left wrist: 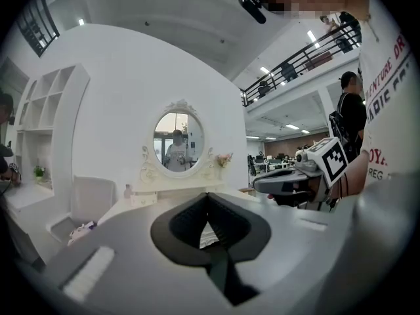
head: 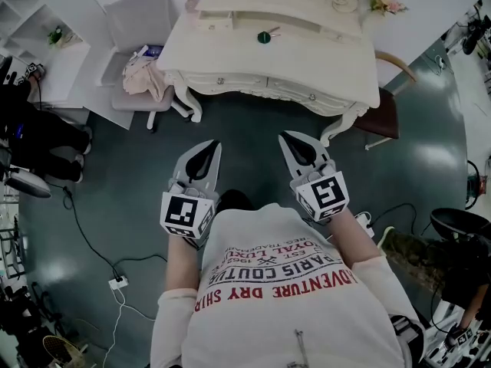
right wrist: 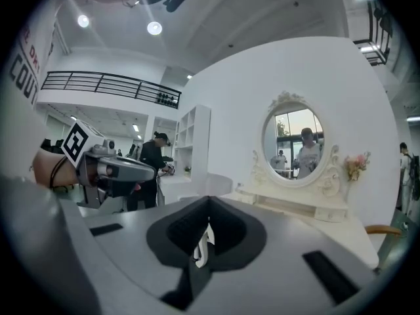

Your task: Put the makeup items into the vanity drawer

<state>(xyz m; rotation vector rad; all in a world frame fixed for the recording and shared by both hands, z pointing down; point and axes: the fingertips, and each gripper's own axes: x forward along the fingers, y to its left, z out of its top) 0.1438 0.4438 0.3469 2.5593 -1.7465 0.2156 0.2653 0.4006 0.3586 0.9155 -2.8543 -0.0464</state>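
Step one, I'd say: walk up to the counter [head: 230,48]. Left gripper [head: 211,148] and right gripper [head: 288,140] are both closed, empty; open one for the drawer [head: 234,82].

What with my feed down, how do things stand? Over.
Left claw, right claw shut, empty. Green item on vanity top, drawer closed. Nothing in the way.
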